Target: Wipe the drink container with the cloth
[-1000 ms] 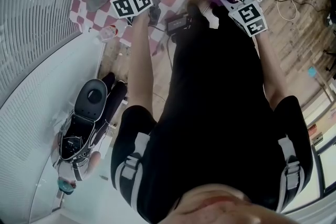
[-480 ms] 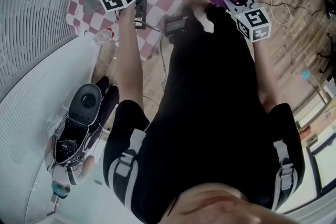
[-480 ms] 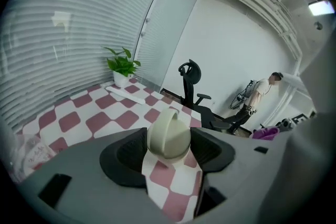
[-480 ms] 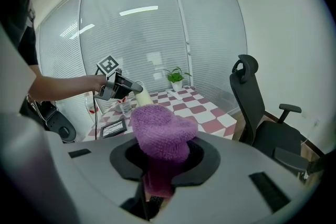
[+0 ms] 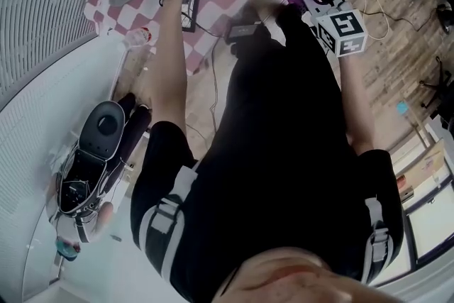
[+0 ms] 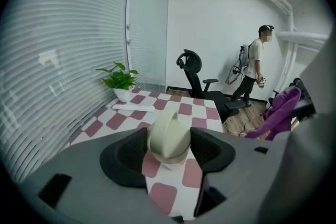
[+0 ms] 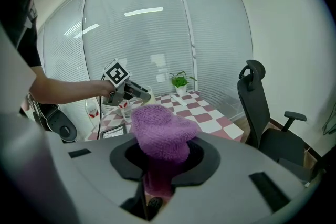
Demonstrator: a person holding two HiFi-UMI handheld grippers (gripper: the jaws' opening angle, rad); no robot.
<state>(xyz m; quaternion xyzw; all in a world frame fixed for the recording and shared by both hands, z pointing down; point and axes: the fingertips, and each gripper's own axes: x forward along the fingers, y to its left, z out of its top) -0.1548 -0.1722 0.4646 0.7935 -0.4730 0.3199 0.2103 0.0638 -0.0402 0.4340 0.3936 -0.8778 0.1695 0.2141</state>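
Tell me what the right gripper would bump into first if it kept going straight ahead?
With the cloth leading, probably the checkered table, near the potted plant; depth is unclear.

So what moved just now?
The left gripper, shut on the container, moved forward, farther out over the table. The right gripper kept the cloth in its jaws, in about the same place.
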